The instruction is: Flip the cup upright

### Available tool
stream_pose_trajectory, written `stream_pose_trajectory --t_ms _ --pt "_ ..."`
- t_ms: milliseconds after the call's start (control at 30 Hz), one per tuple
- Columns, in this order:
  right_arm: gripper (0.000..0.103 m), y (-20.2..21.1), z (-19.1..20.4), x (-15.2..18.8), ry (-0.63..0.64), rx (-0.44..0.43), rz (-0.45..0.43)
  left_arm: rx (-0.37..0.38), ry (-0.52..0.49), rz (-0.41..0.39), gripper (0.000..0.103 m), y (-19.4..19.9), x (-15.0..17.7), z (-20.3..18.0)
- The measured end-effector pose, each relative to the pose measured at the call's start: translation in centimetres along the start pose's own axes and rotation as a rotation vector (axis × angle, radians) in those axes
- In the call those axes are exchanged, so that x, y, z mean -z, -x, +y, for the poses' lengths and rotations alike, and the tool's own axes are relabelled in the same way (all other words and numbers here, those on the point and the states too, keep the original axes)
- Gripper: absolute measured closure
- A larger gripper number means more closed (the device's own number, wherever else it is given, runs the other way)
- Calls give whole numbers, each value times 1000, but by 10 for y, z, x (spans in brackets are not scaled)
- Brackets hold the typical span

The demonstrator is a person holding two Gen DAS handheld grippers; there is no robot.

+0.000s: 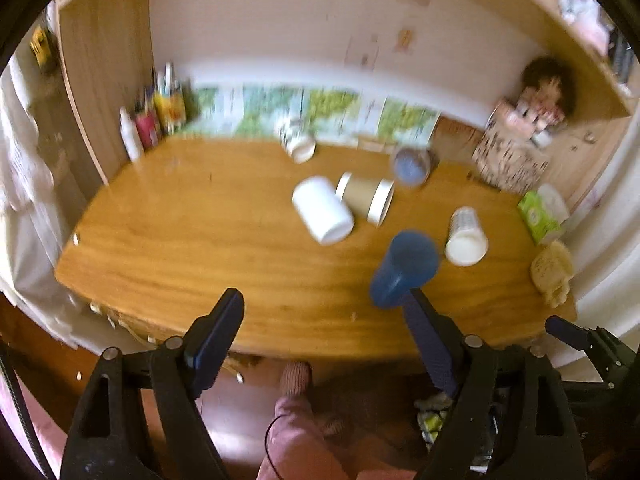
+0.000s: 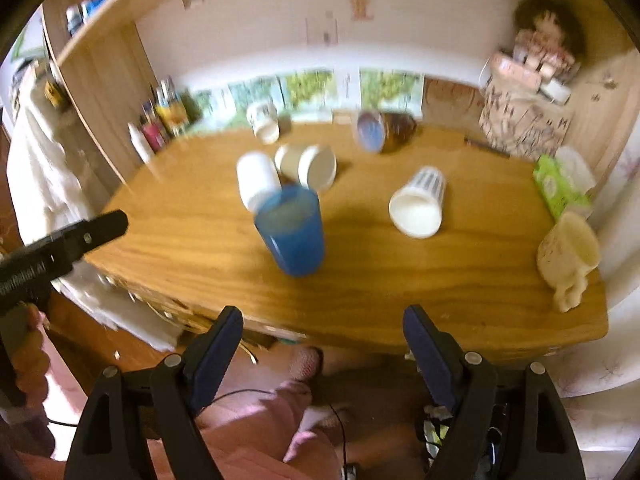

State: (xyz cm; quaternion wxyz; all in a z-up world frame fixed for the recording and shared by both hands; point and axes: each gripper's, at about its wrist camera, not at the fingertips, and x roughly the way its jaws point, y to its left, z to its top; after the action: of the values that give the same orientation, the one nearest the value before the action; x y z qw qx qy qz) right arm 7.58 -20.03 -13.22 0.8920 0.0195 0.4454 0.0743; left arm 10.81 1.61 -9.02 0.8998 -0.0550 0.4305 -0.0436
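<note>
A blue plastic cup stands upright on the wooden table, near the front edge; it also shows in the left wrist view. Several other cups lie on their sides: a white cup, a brown paper cup, a white patterned cup, a mug and a dark jar. My left gripper is open and empty, held off the table's front edge. My right gripper is open and empty, also in front of the table.
A cream mug lies at the right front corner. A green tissue box and a patterned box with a doll stand at the right. Bottles and pens stand at the back left. My knees are below.
</note>
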Motion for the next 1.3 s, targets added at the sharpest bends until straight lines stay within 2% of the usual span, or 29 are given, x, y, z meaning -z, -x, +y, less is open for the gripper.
stream_pose_trajectory --t_ms 133,300,500,567,667,933,967,1000,1300 --pt "20 35 4 -5 -57 -38 -54 5 1 -51 18 29 -4 -7" --pt "20 60 5 -2 -104 -69 -65 -5 -26 -111 18 51 -3 -19" --pt "20 80 16 7 -76 14 -141 10 -42 -186 17 71 -5 -23" --pt "20 83 17 10 -89 -2 -163 6 -45 -227 3 80 -5 -23" --pt "15 84 14 10 -108 9 -180 7 -33 -295 2 90 -3 -19" --pt "12 99 28 9 -63 52 -286 -21 -43 -369 1 98 -2 -16" --pt "4 100 28 9 -60 56 -295 -27 -45 -379 1 99 -2 -16" --pt "0 101 29 9 -60 57 -302 -29 -47 -382 1 100 -1 -16" --pt "0 115 20 8 -83 103 -410 -101 -65 -436 1 103 0 -23"
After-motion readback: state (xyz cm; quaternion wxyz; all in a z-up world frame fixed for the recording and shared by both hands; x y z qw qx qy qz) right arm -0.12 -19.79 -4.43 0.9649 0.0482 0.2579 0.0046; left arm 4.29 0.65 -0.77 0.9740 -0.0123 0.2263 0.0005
